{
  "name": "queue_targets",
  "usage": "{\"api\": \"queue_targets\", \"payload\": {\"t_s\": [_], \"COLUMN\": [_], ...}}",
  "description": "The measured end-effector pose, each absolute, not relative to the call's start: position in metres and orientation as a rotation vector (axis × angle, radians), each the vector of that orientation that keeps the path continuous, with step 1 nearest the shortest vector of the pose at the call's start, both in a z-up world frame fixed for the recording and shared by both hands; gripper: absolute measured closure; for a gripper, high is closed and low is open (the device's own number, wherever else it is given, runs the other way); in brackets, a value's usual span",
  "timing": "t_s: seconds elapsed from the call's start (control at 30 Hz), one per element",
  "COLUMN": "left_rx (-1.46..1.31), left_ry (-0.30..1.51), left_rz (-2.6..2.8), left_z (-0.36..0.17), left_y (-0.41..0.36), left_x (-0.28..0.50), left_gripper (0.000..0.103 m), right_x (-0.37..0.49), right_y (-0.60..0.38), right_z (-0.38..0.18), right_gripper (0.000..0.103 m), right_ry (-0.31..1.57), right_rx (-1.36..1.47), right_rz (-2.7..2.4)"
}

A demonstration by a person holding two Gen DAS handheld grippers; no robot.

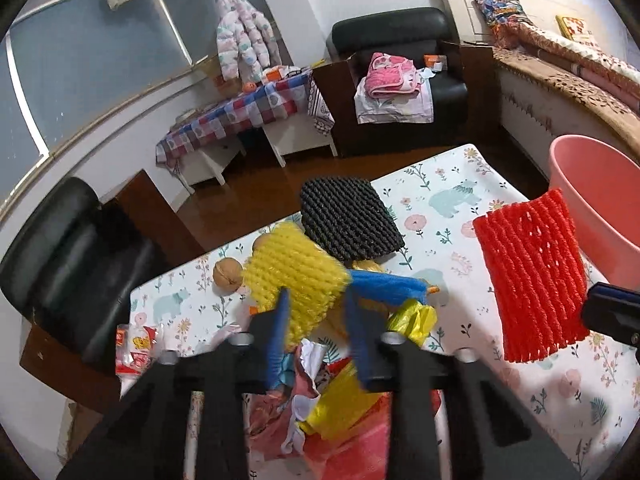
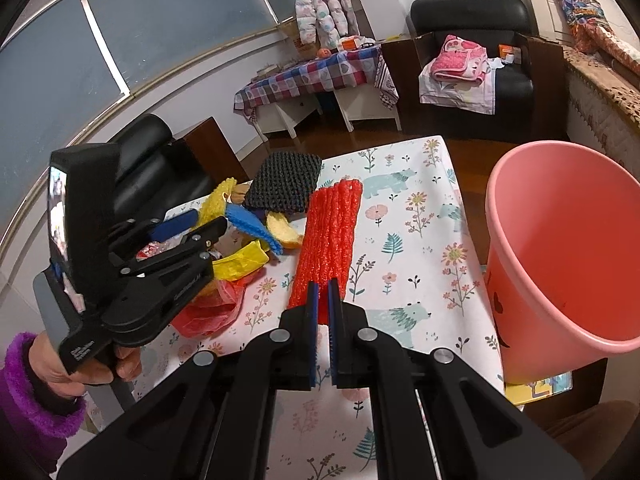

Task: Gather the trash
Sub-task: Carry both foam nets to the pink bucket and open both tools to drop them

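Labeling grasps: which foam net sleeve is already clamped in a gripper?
The red foam net sleeve, pinched at its near end by the right gripper; the yellow, black and blue ones lie unclamped.

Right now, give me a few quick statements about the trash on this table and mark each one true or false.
1. The right hand-held gripper is shut on the red foam net. True.
2. The pink bucket is full of trash. False: nothing visible inside.
3. The left hand-held gripper is open around the yellow foam net. True.
4. The black foam net is in the bucket. False: it lies on the table.
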State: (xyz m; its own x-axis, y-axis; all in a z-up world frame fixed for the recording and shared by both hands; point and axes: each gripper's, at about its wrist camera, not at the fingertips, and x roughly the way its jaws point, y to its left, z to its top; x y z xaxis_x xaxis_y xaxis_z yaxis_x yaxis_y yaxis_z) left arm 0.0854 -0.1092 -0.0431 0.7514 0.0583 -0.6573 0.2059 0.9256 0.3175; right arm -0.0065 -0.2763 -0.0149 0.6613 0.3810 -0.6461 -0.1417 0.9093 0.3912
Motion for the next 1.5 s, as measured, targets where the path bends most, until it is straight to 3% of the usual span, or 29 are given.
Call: {"api": "queue_targets", "payload": {"t_s": [0.1,0.57,1.07,1.5], "left_rx": [0.35,-0.084,-0.111,-0.106], "left_ry": [0.74,0.74,0.779,0.907], "left_rz": [-0.064,-0.271,-0.688,-0.801], "left_z": [-0.042,0.015,0.031,-0.01], "left_y": [-0.101,-0.065,-0.203,-0.288], "left_x": [0.089,0.067,0.051,0.066], "left_gripper": [0.093,0.094,0.094,0.092], "right_x": [-0.006,-0.011,-0.034,-0.04], "right_y": [-0.278,-0.296,-0.39,-0.44], "right_z": [-0.014,0.004,0.015,-0.016], "right_gripper": [0.098,0.098,0.098,0.098], "right_ry": [0.792,0.727,0.656,0.711], "right_rx": [0.327,0.361,0.398,0.478], "right_rz": [0.304,0.282,-0.028,-0.162]}}
